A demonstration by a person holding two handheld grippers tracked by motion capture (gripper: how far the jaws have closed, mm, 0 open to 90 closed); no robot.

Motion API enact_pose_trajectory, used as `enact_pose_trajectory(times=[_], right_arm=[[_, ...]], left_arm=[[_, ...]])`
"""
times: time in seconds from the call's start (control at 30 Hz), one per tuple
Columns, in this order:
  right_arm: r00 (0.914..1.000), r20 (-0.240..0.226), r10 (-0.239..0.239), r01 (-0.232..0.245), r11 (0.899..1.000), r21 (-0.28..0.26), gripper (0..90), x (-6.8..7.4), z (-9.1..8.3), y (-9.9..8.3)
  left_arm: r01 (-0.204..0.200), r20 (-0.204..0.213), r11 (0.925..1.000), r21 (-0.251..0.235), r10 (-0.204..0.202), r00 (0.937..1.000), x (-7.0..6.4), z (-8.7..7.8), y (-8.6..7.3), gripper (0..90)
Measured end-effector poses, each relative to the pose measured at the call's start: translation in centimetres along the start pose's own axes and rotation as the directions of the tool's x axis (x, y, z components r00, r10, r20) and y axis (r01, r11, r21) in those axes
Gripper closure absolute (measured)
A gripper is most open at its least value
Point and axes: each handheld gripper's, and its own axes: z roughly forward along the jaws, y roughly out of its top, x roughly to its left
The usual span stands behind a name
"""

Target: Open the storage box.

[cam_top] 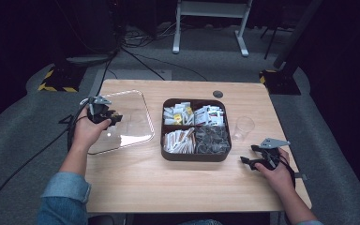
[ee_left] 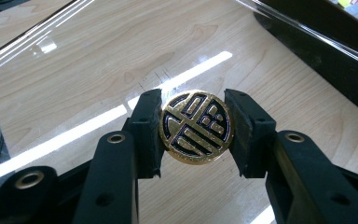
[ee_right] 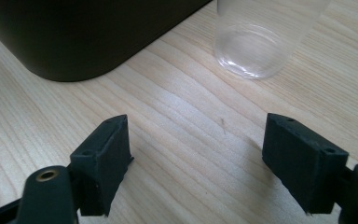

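The left tool [ee_left: 196, 127] is clamped on the round gold-and-black knob [ee_left: 196, 127] of a clear lid [ee_left: 98, 56], one jaw pressed against each side of the knob. In the high view the lid [cam_top: 131, 112] lies flat on the tabletop [cam_top: 178, 187] just left of the dark box [cam_top: 196, 157], its near edge close beside the box wall but not over it. Wood grain shows straight through the lid in the left tool's view, so it appears to rest on the wood rather than hang in the air, though a slight lift cannot be ruled out.

The box stands uncovered, its four compartments filled with packets and sachets. Whichever way the work runs, the lid is off and parked left of the box; judged from the grip, the step in hand is either letting go after setting the lid down or taking hold to carry it back over the box. The pictures do not settle which.

The right tool [cam_top: 255, 157] sits right of the box, near its front corner, jaws wide apart with nothing between them, above bare wood. A clear plastic cup [cam_top: 243, 127] stands upright just right of the box, beyond that tool, untouched and seemingly empty. Anything involving the cup or the packets looks not yet begun.
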Motion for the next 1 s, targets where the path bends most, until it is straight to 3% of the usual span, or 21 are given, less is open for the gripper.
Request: enact_pose_trajectory(times=[0.13, 0.3, 0.4, 0.77, 1.0], right_arm=[[1.0000, 0.000, 0.000, 0.000, 1.000, 0.000, 23.2, 0.0, 0.0, 0.0], [1.0000, 0.000, 0.000, 0.000, 1.000, 0.000, 23.2, 0.0, 0.0, 0.0], [1.0000, 0.000, 0.000, 0.000, 1.000, 0.000, 23.2, 0.0, 0.0, 0.0], [1.0000, 0.000, 0.000, 0.000, 1.000, 0.000, 23.2, 0.0, 0.0, 0.0], [1.0000, 0.000, 0.000, 0.000, 1.000, 0.000, 23.2, 0.0, 0.0, 0.0]], left_arm=[[0.014, 0.010, 0.9999, -0.001, -0.014, 0.9998, 0.1, 0.8, 0.0, 58.6], [-0.013, -0.010, 0.9996, 0.026, 0.014, 0.9999, -0.1, 1.8, 0.0, 58.6], [-0.014, 0.009, 0.9993, 0.036, 0.013, 0.9999, -0.3, 2.4, 0.0, 58.6], [-0.032, 0.017, 0.9942, 0.103, 0.030, 0.9994, -0.6, 3.9, -0.5, 58.6], [-0.020, 0.036, 0.9949, 0.099, 0.016, 0.9992, -0.7, 4.4, -0.9, 58.5]])
